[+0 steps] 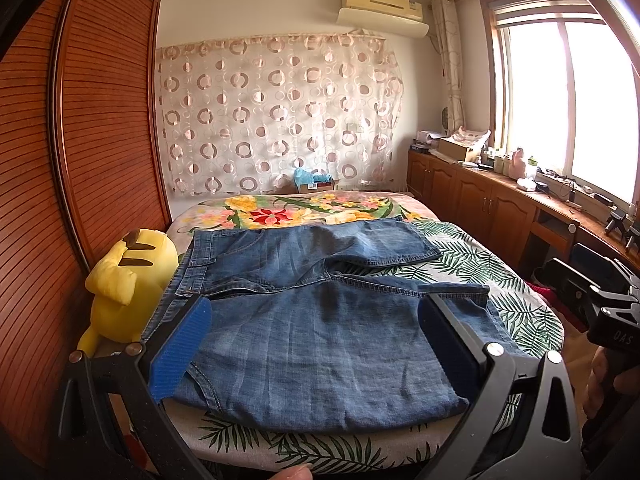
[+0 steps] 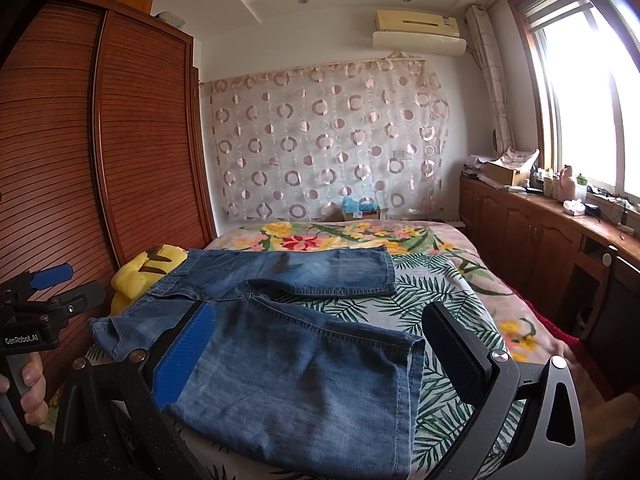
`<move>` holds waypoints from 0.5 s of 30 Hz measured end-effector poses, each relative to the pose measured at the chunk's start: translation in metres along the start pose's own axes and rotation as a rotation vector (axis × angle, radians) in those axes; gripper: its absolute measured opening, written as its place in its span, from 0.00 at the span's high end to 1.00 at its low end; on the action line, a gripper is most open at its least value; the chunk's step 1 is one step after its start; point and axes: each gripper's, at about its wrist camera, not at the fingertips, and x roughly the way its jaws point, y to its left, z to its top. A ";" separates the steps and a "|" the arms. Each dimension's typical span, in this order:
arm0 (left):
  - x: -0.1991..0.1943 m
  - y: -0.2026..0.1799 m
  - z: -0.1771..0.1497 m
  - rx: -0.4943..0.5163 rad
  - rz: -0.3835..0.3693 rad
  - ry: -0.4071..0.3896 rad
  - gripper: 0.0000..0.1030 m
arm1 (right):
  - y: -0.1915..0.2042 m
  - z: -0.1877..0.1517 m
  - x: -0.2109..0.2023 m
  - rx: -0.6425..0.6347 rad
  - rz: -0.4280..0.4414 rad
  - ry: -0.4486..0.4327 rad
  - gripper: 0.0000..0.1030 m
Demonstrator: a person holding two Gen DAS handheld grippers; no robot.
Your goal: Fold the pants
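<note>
Blue denim pants (image 1: pixel 320 320) lie spread flat on the floral and leaf-print bedspread (image 1: pixel 500 280), waistband toward the brown slatted wardrobe (image 1: pixel 100 140), one leg nearer us. We hold our left gripper (image 1: pixel 316 344) and right gripper (image 2: pixel 316 352) above the near leg, both with jaws wide apart and gripping nothing. Beside the waistband sits a yellow plush toy (image 1: pixel 128 272).

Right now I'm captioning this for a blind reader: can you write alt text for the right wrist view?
Blue denim pants lie spread flat on a floral bedspread, framed by the right gripper with its jaws open and empty. A yellow plush toy sits beside the waistband, and the left gripper shows at the left edge.
</note>
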 end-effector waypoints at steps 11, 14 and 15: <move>0.000 -0.002 0.000 -0.007 0.004 0.009 0.00 | 0.000 -0.001 0.002 -0.005 0.000 0.003 0.00; 0.001 0.000 -0.002 -0.009 0.006 0.011 0.00 | 0.000 -0.001 0.002 -0.003 0.001 0.004 0.00; 0.001 0.000 -0.001 -0.009 0.005 0.010 0.00 | 0.000 -0.002 0.002 -0.002 0.001 0.003 0.00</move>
